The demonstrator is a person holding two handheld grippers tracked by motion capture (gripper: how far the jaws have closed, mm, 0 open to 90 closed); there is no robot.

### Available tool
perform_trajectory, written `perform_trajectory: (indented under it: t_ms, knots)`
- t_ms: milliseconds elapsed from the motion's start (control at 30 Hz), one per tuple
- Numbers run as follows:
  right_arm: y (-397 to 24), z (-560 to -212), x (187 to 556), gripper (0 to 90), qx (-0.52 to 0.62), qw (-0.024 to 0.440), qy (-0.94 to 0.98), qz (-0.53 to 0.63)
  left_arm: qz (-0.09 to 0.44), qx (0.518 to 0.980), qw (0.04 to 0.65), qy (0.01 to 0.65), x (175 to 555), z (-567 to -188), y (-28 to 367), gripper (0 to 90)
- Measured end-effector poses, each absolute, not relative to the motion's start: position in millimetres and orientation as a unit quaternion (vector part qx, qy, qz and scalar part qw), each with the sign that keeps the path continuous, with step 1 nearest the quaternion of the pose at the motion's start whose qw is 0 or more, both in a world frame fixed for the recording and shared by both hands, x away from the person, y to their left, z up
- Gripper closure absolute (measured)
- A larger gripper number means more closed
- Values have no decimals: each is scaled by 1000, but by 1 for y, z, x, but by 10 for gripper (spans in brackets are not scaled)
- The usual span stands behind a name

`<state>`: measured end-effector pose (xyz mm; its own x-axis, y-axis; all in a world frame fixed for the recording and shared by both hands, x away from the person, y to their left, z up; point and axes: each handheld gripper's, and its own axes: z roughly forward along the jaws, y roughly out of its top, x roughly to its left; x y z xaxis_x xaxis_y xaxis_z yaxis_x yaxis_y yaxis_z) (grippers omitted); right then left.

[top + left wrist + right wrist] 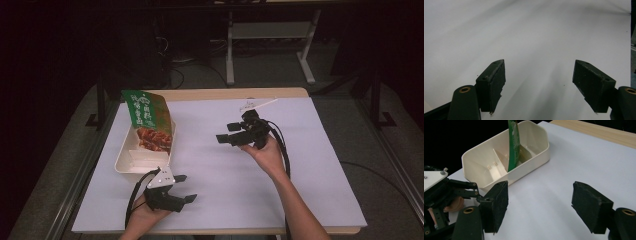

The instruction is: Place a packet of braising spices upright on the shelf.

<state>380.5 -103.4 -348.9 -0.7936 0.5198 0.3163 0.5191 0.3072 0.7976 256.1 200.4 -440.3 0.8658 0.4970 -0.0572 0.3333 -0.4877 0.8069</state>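
Note:
A cream tray [123,159] with dividers lies at the table's left, and a green food packet [148,119] stands tilted in its far compartment. My left gripper [186,188] is near the front edge, just below the tray, open with nothing between its fingers; in the left gripper view the left gripper [539,82] shows bare white sheet between its jaws. My right gripper [227,132] hovers at mid-table and points left toward the tray, open and empty. The right gripper view has the right gripper [540,205] facing the tray [534,157] and the packet [513,145], with the left gripper [439,192] at the left.
A white sheet [210,170] covers the wooden table [225,93]. A thin white strip [257,105] lies at the back near the far edge. Cables trail from both grippers. A white desk frame [270,35] stands on the dark floor beyond.

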Motion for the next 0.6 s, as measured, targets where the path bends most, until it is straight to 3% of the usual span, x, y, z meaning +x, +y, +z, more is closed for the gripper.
perform_trajectory:
  t_ms: [600]
  knots:
    - [-136,-362,367,285,343,8,805,483,94,857,442,249,257,-441,200,231]
